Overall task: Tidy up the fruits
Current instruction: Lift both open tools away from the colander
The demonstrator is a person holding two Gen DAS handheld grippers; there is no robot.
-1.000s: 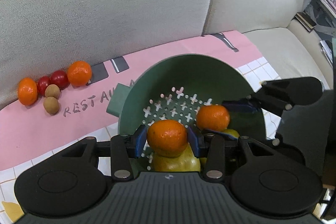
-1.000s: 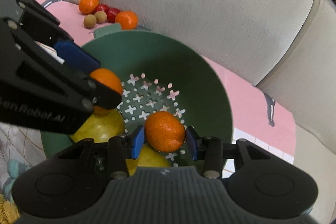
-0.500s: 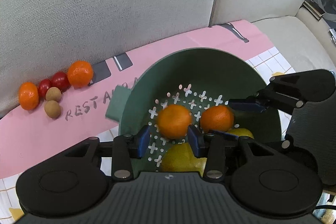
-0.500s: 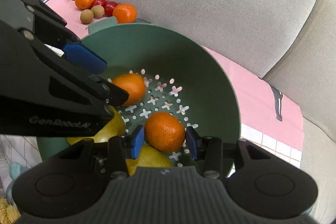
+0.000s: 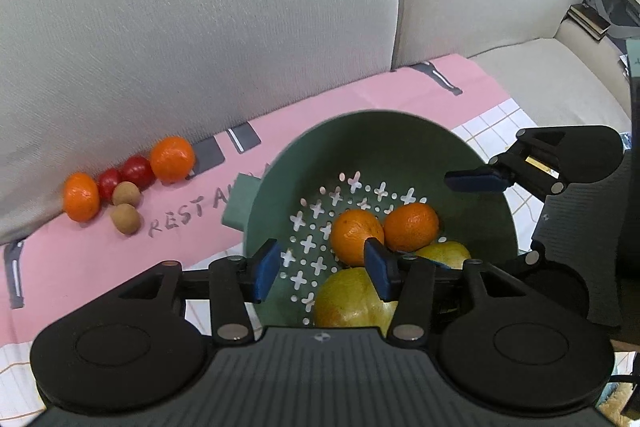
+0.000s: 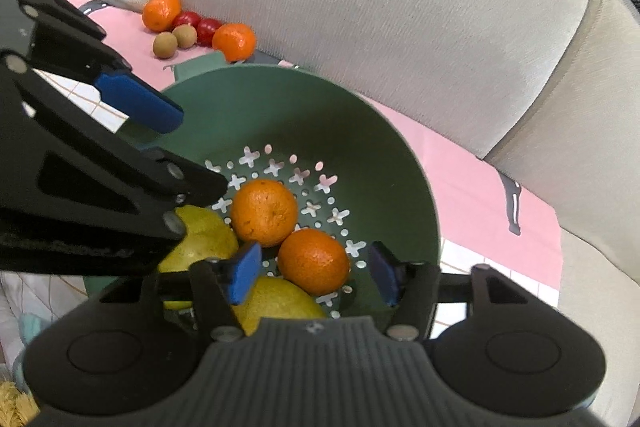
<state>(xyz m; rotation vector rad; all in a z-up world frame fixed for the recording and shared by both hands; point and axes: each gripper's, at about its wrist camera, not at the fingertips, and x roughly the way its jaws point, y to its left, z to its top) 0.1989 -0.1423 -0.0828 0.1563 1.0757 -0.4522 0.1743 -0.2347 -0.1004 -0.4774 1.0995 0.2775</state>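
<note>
Tangerine (image 6: 313,261) between spread right claw (image 6: 314,277) pads

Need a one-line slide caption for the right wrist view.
Right gripper open above a green colander holding two tangerines and two pears; left gripper open alongside.

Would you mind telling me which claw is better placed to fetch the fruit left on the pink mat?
Probably the left claw: open and empty, it sits on the colander side nearer the tangerine by the sofa back. The right claw, also open, is farther across.
</note>
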